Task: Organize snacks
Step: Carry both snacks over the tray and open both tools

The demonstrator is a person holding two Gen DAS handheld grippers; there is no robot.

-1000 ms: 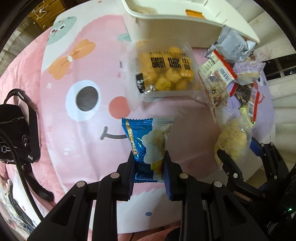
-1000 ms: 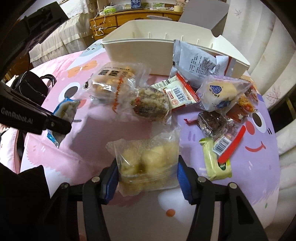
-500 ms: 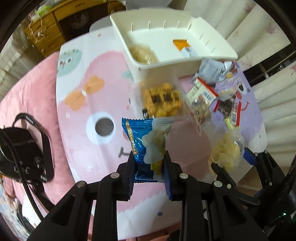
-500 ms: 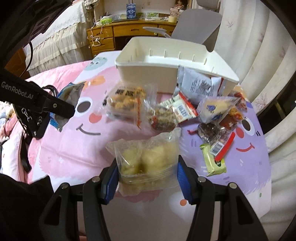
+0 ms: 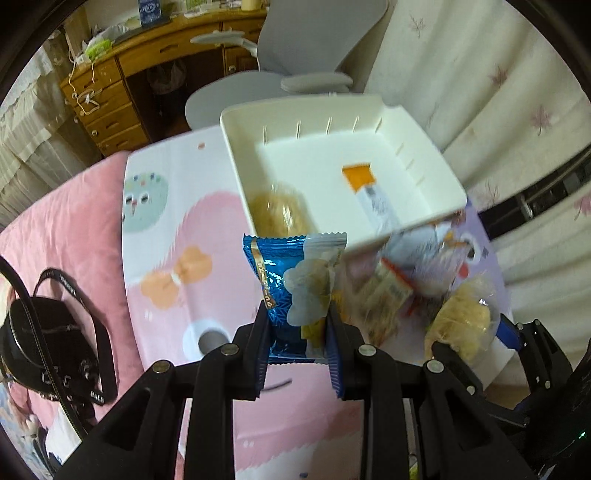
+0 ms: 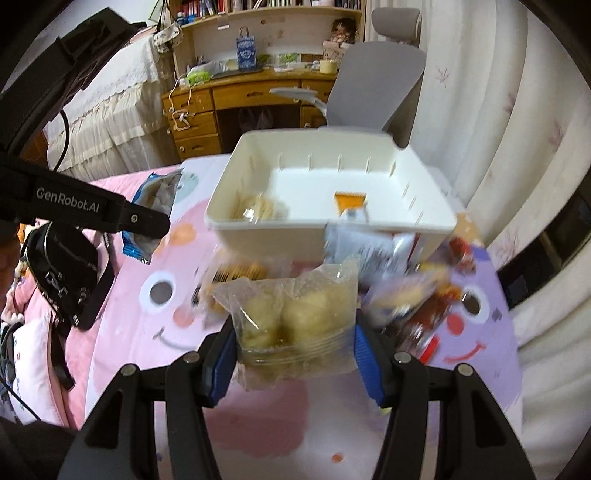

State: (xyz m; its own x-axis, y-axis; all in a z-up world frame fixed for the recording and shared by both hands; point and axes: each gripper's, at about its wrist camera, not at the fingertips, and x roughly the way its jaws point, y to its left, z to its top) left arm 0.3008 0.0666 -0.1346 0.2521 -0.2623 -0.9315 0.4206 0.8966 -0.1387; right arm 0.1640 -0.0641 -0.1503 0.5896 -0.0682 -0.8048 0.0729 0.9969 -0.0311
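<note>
1. while both cameras look down on the pink cartoon-face table cover [image 5: 162, 206], only the right wrist view shows the bookshelf [image 6: 280, 5] at the top of the frame and the left gripper's side, lettered "genrobot.ai", at the left edge.
2. only the left wrist view shows the right gripper [image 5: 476, 332] from outside, at the lower right, with its yellowish load.
3. the left gripper [image 5: 298, 332] is pinched narrow on a blue snack packet [image 5: 295, 280], which stands upright in the lower centre; the packet is shiny blue with a gold stripe and a pale picture of round pieces.
4. the right gripper [image 6: 295, 332] stands at a middling width, clamped on a clear bag of pale yellow lumps [image 6: 291, 314], crinkled at its top, in the lower centre.
5. the white bin [image 5: 424, 133] lies in the upper middle of both views; inside it are a pale crumbly packet [image 5: 280, 214] at its left and an orange-and-white packet [image 5: 369, 192] towards its right.
6. blurred loose snacks [image 6: 417, 291] lie on the cover below the bin's near wall.
7. a black strapped bag [image 5: 48, 339] sits at the left edge.
</note>
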